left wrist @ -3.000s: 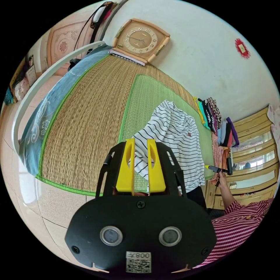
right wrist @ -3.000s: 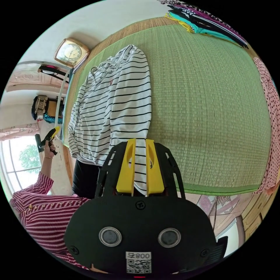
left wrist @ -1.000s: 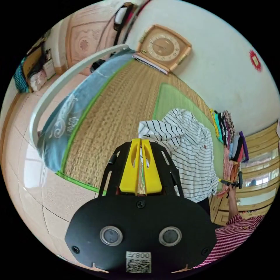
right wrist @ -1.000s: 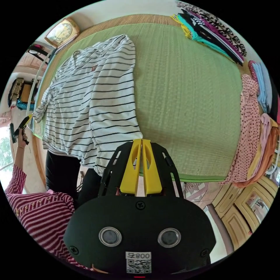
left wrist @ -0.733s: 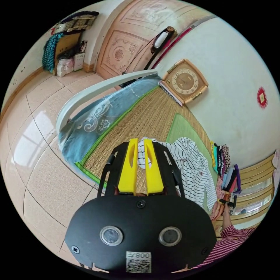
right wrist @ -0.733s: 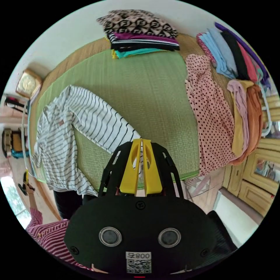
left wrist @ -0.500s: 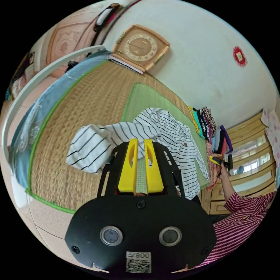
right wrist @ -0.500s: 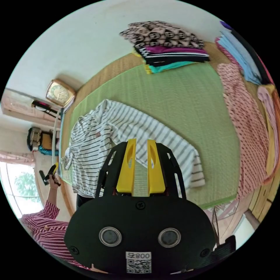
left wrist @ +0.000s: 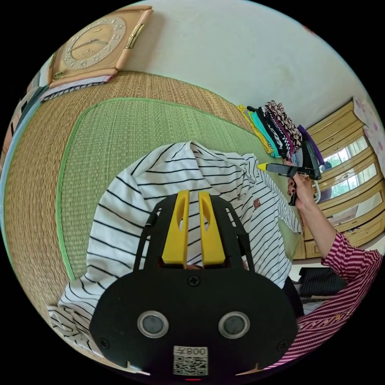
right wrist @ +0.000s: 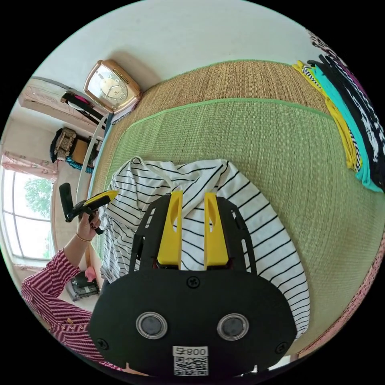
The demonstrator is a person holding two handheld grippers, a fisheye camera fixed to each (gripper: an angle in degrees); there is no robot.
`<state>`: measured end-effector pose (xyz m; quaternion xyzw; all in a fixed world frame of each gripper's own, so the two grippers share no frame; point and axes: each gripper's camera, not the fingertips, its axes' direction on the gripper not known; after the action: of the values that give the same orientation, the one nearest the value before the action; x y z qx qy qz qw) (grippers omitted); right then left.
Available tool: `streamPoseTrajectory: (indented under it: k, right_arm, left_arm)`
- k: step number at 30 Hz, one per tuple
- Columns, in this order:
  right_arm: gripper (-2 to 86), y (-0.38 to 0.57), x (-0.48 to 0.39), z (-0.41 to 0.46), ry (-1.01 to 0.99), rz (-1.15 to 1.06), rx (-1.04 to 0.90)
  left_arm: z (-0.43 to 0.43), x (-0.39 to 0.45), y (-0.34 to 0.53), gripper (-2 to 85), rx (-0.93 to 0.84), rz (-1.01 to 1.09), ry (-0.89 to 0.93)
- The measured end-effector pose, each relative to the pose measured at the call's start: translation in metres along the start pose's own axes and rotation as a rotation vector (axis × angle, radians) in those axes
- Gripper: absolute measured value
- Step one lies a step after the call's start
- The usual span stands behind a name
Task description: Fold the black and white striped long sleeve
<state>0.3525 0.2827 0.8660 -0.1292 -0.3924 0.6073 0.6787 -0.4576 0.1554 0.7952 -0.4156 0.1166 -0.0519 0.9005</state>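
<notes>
Left gripper view: left gripper (left wrist: 193, 196), yellow jaws parted a little, nothing between them, hovering over the black and white striped long-sleeve shirt (left wrist: 132, 208), which lies spread on the green woven mat (left wrist: 100, 132). Right gripper (left wrist: 262, 166) at 2 o'clock, held in a hand (left wrist: 300, 192); jaw state can't be told there. Folded clothes stack (left wrist: 276, 128) at 1 o'clock.

Right gripper view: right gripper's jaws apart, empty, above the shirt's sleeve. Left gripper at 9 o'clock.
</notes>
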Motion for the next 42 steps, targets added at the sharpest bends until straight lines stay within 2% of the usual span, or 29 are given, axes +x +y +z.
streamPoseTrajectory:
  k: [7,11,14,21,26,28,32,36,39,42]
  right_arm:
    - [8.2,-0.017,-0.035,0.035,0.235,-0.151,-0.046]
    - [6.1,-0.017,-0.041,0.037,0.295,-0.178,-0.039]
    - [3.2,-0.019,-0.040,0.028,0.265,-0.187,-0.034]
    - [1.9,-0.051,-0.032,-0.028,0.044,-0.128,0.071]
    - [2.1,-0.082,-0.017,-0.024,-0.011,-0.067,0.028]
    - [2.3,-0.071,-0.004,-0.033,-0.076,-0.042,0.078]
    - [1.9,-0.023,0.022,-0.045,-0.060,0.006,0.147]
    - [0.6,0.040,0.063,-0.019,0.118,0.112,0.085]
    - [0.3,0.066,0.090,-0.034,0.066,0.137,0.158]
    - [0.1,0.062,0.101,-0.050,0.234,0.131,0.143]
  left_arm:
    - [0.017,0.012,-0.031,2.8,-0.010,0.002,-0.049]
    - [0.016,0.023,-0.042,1.5,-0.012,0.006,-0.063]
    - [0.014,0.031,-0.052,1.1,-0.015,0.004,-0.075]
    - [0.010,0.041,-0.082,0.6,-0.003,-0.005,-0.119]
    - [0.013,0.043,-0.105,0.3,0.004,-0.026,-0.129]
    - [0.012,0.048,-0.110,0.3,0.012,-0.016,-0.148]
    - [0.012,0.055,-0.121,0.2,0.036,0.000,-0.176]
    - [0.011,0.057,-0.135,0.2,0.050,-0.010,-0.203]
    - [0.011,0.059,-0.148,0.2,0.044,-0.010,-0.230]
    - [0.011,0.062,-0.158,0.2,0.038,-0.004,-0.253]
